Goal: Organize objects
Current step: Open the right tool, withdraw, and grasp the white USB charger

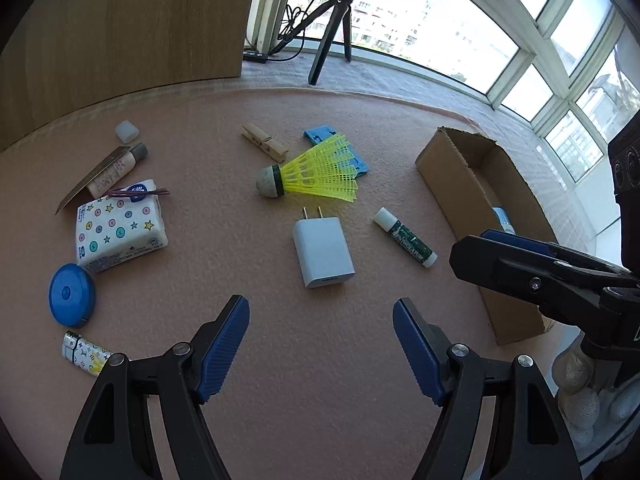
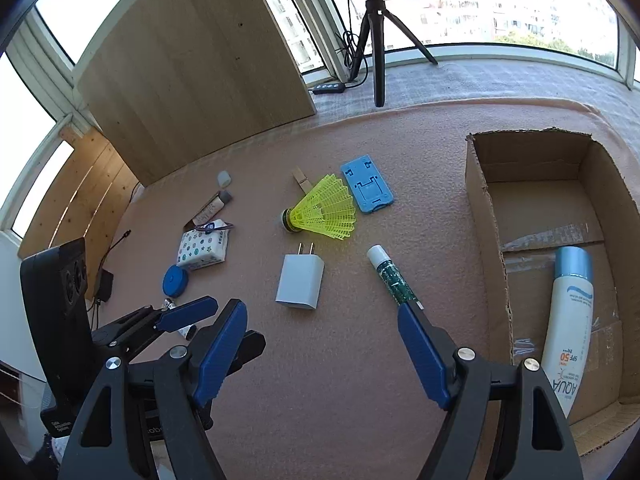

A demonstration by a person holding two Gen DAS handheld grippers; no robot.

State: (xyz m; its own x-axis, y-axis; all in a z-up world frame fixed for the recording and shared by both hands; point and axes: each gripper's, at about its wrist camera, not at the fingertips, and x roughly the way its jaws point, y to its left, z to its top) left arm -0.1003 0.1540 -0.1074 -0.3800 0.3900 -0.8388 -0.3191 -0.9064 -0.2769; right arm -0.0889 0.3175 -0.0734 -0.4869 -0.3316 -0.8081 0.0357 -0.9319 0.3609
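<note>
My left gripper [image 1: 321, 312] is open and empty above the pink mat, just short of a white charger plug [image 1: 323, 251]. My right gripper [image 2: 322, 318] is open and empty, near the same charger [image 2: 300, 282] and a green lip balm stick [image 2: 394, 276]. The cardboard box [image 2: 486, 216] on the right holds a white sunscreen bottle [image 2: 570, 312]. A yellow shuttlecock [image 1: 310, 174], a blue phone stand [image 2: 367, 189], a wooden clothespin [image 1: 264, 142], a tissue pack [image 1: 120, 228], a blue tape measure [image 1: 72, 295] and a lighter [image 1: 86, 354] lie on the mat.
A cream tube on a card [image 1: 114, 170] and a small white cap [image 1: 127, 131] lie at the far left. A tripod [image 2: 376, 40] and a wooden panel [image 2: 192, 60] stand behind the mat. The right gripper's body shows in the left wrist view [image 1: 540, 276].
</note>
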